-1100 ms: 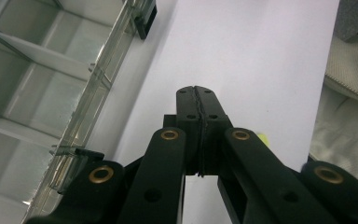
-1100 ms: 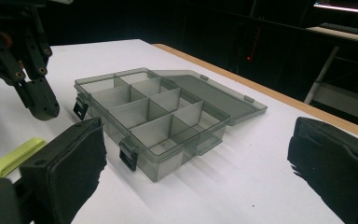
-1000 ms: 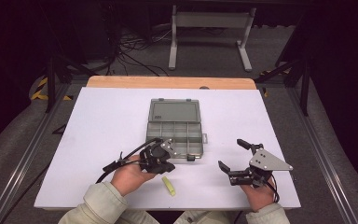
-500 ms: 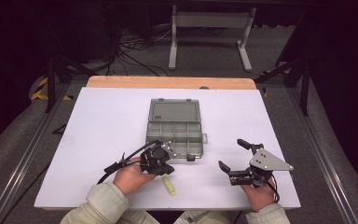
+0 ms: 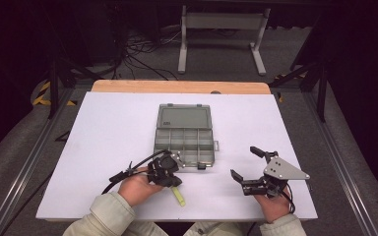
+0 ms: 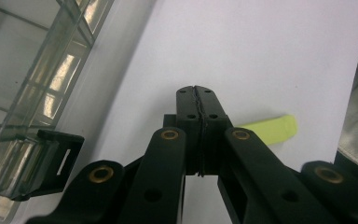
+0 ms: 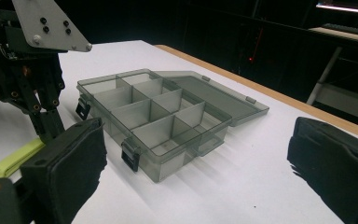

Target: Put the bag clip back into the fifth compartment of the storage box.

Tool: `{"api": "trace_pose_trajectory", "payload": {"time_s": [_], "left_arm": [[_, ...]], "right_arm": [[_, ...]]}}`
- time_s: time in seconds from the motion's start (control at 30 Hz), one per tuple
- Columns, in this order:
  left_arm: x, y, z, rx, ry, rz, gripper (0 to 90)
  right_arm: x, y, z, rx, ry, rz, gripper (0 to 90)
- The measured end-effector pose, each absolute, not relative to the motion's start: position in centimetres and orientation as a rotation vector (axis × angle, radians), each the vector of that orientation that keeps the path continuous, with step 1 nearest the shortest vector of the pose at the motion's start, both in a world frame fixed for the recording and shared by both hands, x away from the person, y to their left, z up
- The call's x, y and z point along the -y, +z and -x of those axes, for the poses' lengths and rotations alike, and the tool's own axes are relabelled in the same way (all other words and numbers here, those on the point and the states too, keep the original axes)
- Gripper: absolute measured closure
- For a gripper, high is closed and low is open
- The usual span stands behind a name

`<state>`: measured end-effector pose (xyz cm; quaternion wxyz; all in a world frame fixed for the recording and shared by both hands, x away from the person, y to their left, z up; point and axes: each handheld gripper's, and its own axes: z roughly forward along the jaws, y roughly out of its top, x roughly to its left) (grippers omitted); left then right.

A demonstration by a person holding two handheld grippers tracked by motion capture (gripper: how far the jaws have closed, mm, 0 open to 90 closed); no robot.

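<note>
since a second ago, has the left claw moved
No. The left claw sits at the same spot by the organiser box's near left corner, over the yellow strip.

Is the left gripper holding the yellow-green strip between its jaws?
No: in the left gripper view the left gripper has its jaws pressed together on nothing, and the yellow-green strip lies on the table behind them.

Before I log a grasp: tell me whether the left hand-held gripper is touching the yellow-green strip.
Cannot tell. In the left gripper view, the left hand-held gripper, jaws shut on nothing, hides the near end of the yellow-green strip.
</note>
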<state>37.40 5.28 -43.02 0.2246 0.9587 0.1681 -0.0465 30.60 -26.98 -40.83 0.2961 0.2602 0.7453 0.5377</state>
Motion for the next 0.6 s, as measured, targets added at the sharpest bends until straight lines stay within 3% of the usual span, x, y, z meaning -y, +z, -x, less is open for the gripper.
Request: {"api": "trace_pose_trajectory", "payload": {"time_s": [0.6], "left_arm": [[-6.4, -43.0, -36.4, -0.455, -0.160, -2.704, 89.8]], "right_arm": [[26.9, -40.8, -30.7, -1.987, 1.432, -0.691, 4.3]]}}
